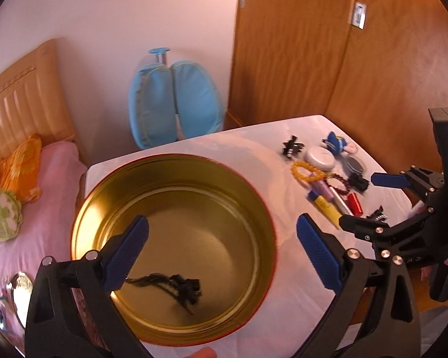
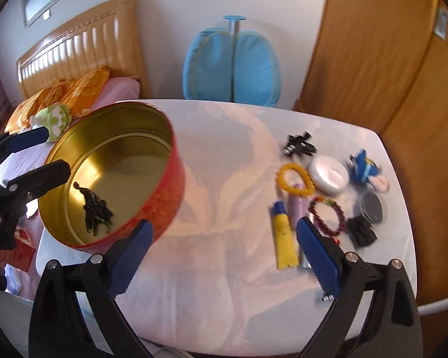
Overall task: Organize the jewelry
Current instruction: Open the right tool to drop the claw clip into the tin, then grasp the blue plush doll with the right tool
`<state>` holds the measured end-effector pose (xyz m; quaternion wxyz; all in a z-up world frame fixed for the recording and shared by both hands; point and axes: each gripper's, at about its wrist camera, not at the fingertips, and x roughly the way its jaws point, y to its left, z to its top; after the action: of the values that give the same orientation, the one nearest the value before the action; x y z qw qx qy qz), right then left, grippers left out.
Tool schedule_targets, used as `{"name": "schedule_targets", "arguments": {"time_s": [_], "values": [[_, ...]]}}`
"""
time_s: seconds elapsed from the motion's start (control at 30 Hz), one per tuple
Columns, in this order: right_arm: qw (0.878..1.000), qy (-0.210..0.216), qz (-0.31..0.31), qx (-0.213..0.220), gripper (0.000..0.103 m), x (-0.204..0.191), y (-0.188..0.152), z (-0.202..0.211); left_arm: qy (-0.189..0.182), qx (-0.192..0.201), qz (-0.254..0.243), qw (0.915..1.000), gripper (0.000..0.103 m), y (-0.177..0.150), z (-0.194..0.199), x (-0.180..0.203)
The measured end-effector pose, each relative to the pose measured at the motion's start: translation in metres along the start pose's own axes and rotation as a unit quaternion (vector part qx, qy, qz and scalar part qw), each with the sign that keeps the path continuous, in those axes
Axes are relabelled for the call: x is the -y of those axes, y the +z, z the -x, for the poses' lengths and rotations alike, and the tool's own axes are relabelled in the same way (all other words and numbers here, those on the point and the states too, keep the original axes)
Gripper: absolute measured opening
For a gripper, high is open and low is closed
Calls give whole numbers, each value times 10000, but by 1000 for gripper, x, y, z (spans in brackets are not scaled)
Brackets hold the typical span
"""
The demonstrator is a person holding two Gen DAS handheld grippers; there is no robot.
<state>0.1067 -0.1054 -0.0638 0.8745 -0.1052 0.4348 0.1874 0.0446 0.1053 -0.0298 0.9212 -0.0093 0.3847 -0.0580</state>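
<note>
A round tin (image 1: 170, 161), gold inside and red outside (image 2: 164, 203), stands on the left of the white table (image 2: 224, 179). A black hair ornament (image 1: 179, 289) (image 2: 97, 208) lies on its floor. My left gripper (image 1: 224, 253) (image 2: 35, 156) hangs open over the tin's near side, one pad above the inside, the other outside the rim. My right gripper (image 2: 224, 253) (image 1: 370, 201) is open and empty above bare table. To its right lie a yellow bead bracelet (image 2: 280, 176), a dark red bead bracelet (image 2: 342, 217) and a black clip (image 2: 300, 144).
Beside the bracelets sit a white compact (image 2: 328, 174), a yellow tube (image 2: 283, 238), a blue plush charm (image 2: 364, 167), a small dark tin (image 2: 371, 208) and another black clip (image 2: 361, 231). A bed (image 2: 119, 89) lies left, a blue bag (image 2: 233, 65) behind, wooden doors at right.
</note>
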Motion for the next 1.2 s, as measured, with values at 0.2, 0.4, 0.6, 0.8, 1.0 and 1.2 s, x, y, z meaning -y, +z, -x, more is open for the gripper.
{"name": "schedule_targets", "arguments": {"time_s": [0.2, 0.4, 0.6, 0.8, 1.0, 1.2], "values": [[9928, -610, -992, -272, 97, 73, -46, 15, -795, -78, -805, 9935, 96, 6, -25, 72], [9834, -941, -1521, -312, 97, 115, -81, 33, -1244, -216, -1302, 9834, 96, 13, -53, 129], [9783, -987, -1760, -463, 97, 152, -101, 30, -1292, -479, -1389, 9807, 96, 16, -86, 167], [9834, -687, -1581, -574, 97, 195, -95, 5, -857, -610, -1196, 9872, 96, 23, -120, 189], [9898, -406, -1277, -477, 97, 241, -69, -23, -186, -577, -993, 9932, 96, 47, -149, 204], [9909, -128, -1266, -444, 97, 262, -25, -70, -170, -715, -944, 9928, 96, 75, -175, 203]]}}
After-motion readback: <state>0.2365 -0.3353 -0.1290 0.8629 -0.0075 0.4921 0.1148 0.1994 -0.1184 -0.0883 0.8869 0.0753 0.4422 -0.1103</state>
